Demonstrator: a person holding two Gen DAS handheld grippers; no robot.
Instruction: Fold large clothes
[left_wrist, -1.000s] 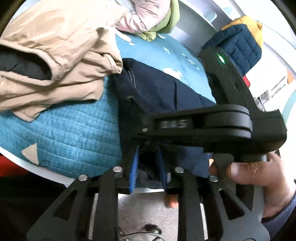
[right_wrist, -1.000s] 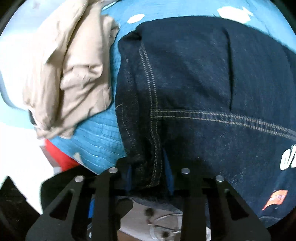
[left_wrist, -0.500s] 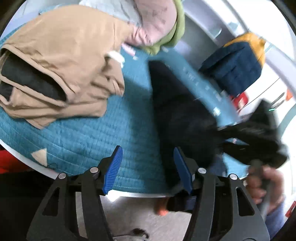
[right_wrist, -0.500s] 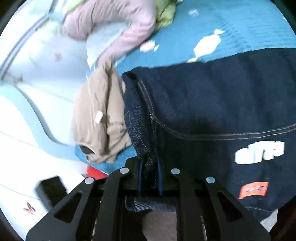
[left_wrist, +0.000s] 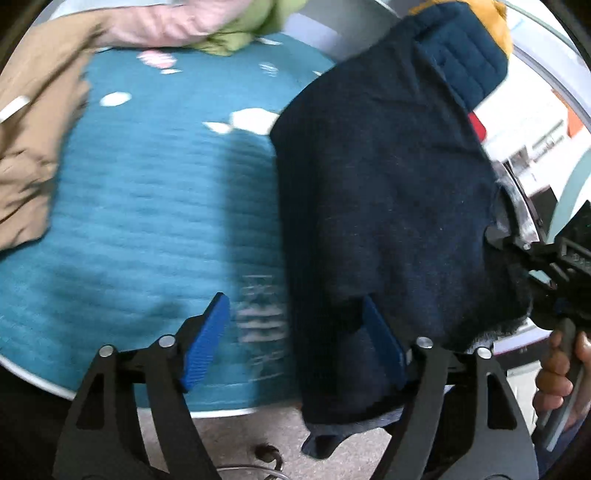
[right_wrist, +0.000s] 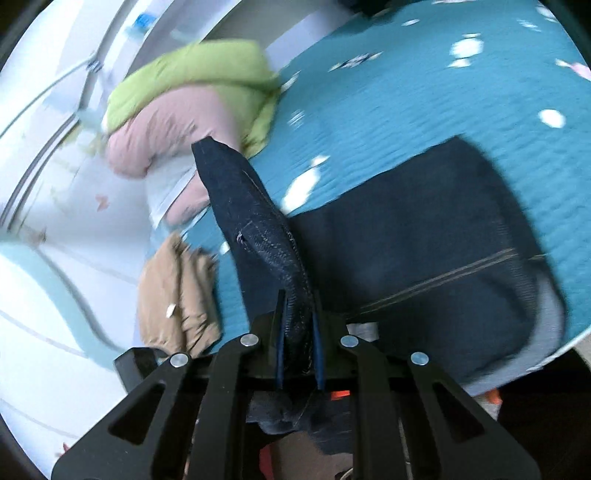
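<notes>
A dark navy denim garment (left_wrist: 384, 192) lies on the teal quilted table cover (left_wrist: 155, 206), its near end hanging over the front edge. My left gripper (left_wrist: 295, 343) is open and empty; its right blue pad (left_wrist: 380, 332) sits against the denim. My right gripper (right_wrist: 299, 332) is shut on a seamed edge of the denim garment (right_wrist: 406, 240) and holds that edge lifted above the table. In the left wrist view the right gripper (left_wrist: 546, 266) shows at the garment's right edge.
A tan garment (left_wrist: 33, 122) lies at the left, also in the right wrist view (right_wrist: 177, 295). Pink (right_wrist: 166, 144) and green (right_wrist: 207, 74) padded clothes lie at the far side. A navy and yellow jacket (left_wrist: 469, 48) sits far right. The table's white rim (left_wrist: 37, 380) runs along the front.
My left gripper let go of the denim, opened and shifted along the table front. My right gripper kept its hold and lifted the denim edge up and to the right.
</notes>
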